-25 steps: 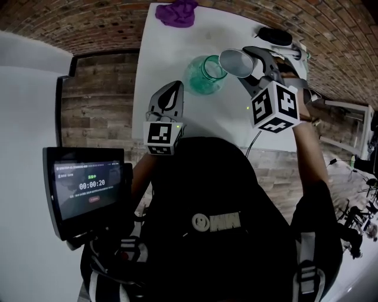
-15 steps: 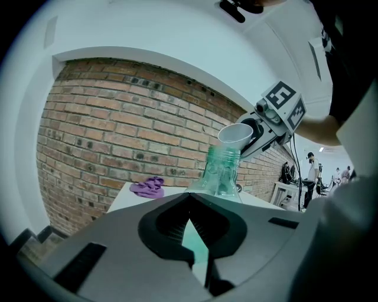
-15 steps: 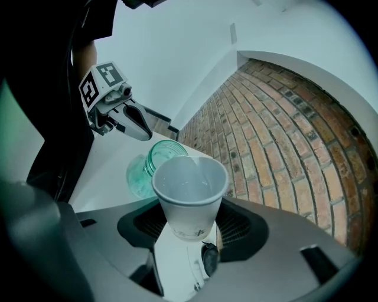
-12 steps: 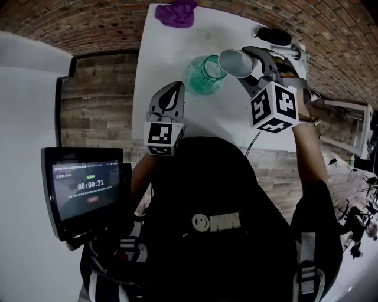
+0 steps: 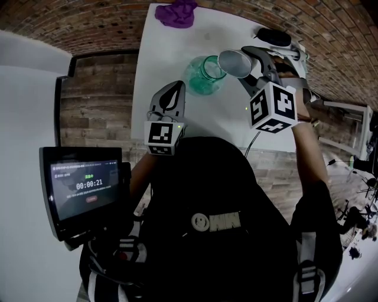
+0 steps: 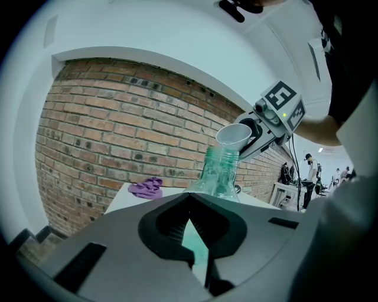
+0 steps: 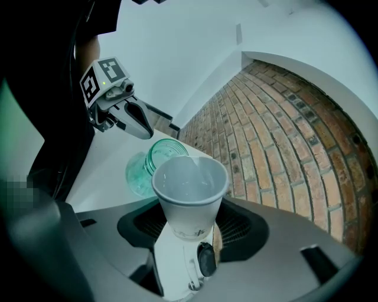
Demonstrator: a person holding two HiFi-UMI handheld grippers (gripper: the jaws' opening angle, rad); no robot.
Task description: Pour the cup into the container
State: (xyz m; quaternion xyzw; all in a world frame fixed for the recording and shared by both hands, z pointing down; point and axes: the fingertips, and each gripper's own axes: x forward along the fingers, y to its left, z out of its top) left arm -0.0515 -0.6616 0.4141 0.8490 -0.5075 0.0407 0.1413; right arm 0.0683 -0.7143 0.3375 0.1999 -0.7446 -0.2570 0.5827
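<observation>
Right claw (image 5: 247, 59), in the upper right of the head view, is clamped on a white paper cup (image 5: 234, 63). The cup is tipped sideways so its mouth leans toward the green glass jar (image 5: 204, 76) standing on the white table (image 5: 177, 47). A purple cloth (image 5: 177, 13) lies at the top edge. Left claw (image 5: 175, 88) hangs lower left of the jar, tips pinched together on nothing, apparently kept clear of the pour.

In the left gripper view, the cup's rim sits just above the jar's neck at centre frame.

In the right gripper view, the jaws squeeze the cup's base at bottom centre. The jar's mouth shows just behind the lip, and I can't make out any contents.
</observation>
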